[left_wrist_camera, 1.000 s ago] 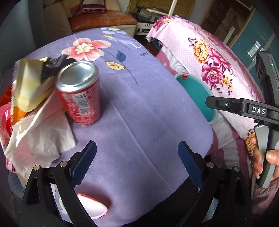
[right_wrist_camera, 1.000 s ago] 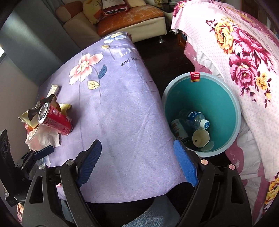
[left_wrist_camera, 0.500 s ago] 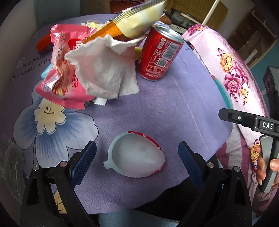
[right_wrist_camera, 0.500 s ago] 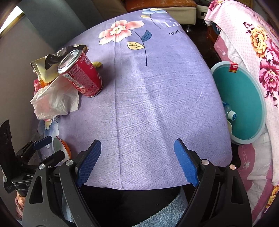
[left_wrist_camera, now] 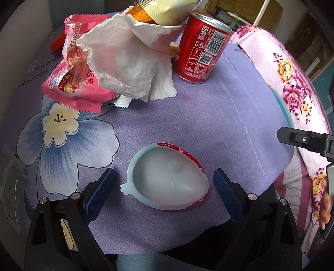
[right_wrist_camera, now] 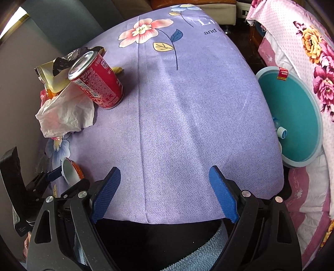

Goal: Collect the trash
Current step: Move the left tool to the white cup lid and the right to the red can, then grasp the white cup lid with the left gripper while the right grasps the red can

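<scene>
An empty white plastic cup [left_wrist_camera: 168, 177] with a red printed side lies tipped on the purple flowered tablecloth [left_wrist_camera: 208, 116]. My left gripper [left_wrist_camera: 163, 186] stands open around it, one blue pad on each side, neither touching. Behind it a trash pile holds a red soda can [left_wrist_camera: 201, 48], a crumpled white tissue [left_wrist_camera: 133, 58], a pink snack wrapper [left_wrist_camera: 73, 83] and a yellow-orange bag [left_wrist_camera: 162, 10]. My right gripper [right_wrist_camera: 165, 187] hangs open over bare cloth near the table's front edge. From there the can [right_wrist_camera: 98, 83], tissue [right_wrist_camera: 64, 116] and cup [right_wrist_camera: 70, 172] lie to the left.
A teal waste bin [right_wrist_camera: 292, 116] stands on the floor right of the table, with a plastic bottle [right_wrist_camera: 280, 131] inside. A bed with a pink flowered cover [right_wrist_camera: 302, 41] lies beyond it. A sofa sits past the table's far end.
My left gripper swung left and sank from beside the can to straddle the white cup. My right gripper swung left from the bin to over the table's front edge. Both stayed open.
</scene>
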`<state>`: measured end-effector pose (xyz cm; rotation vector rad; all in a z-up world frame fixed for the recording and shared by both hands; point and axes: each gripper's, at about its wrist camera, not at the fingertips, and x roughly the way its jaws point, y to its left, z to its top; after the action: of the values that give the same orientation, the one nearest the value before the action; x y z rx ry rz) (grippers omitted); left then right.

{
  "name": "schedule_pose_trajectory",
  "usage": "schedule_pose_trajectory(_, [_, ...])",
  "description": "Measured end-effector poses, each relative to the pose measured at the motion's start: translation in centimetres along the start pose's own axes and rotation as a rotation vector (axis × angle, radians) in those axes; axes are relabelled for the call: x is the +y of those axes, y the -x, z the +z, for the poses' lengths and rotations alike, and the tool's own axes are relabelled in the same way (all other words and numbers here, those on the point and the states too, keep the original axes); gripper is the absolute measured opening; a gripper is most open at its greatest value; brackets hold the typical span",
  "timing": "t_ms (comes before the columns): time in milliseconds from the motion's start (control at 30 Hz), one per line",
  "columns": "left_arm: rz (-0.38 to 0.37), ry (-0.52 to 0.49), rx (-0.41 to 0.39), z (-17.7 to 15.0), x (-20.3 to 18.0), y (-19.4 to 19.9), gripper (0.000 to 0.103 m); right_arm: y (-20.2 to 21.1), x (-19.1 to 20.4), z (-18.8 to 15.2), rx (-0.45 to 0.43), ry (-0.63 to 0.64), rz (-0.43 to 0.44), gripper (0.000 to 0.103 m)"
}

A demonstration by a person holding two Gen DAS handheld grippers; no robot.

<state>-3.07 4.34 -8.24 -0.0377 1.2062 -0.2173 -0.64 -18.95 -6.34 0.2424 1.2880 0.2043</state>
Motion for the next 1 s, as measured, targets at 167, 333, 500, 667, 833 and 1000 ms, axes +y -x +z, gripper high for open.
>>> schedule_pose_trajectory(167, [0.054,-0.053,-0.03,-0.3,-1.2,-0.2,0.092,-0.2,0.0,-0.1,0.002,0.0,-0.001,0.082])
schedule_pose_trajectory(333, [0.032,-0.048,-0.061,0.2,-0.9,0.2,0.076,-0.3,0.0,0.1,0.0,0.003,-0.004,0.082])
schedule_pose_trajectory(500, [-0.049,0.008,-0.091,1.4,0.7,1.0,0.076,0.2,0.8,1.5,-0.032,0.024,-0.001,0.082])
schedule_pose_trajectory(667, [-0.104,0.036,-0.114,2.7,1.8,1.2,0.076,0.2,3.2,4.0,-0.073,0.078,0.014,0.082])
schedule_pose_trajectory(833, [-0.136,0.046,-0.122,2.9,2.8,1.4,0.076,-0.6,7.0,6.8,-0.099,0.166,0.03,0.082])
schedule_pose_trajectory(1000, [-0.152,0.054,-0.125,2.7,4.1,1.7,0.076,-1.5,10.8,8.8,-0.149,0.274,0.014,0.082])
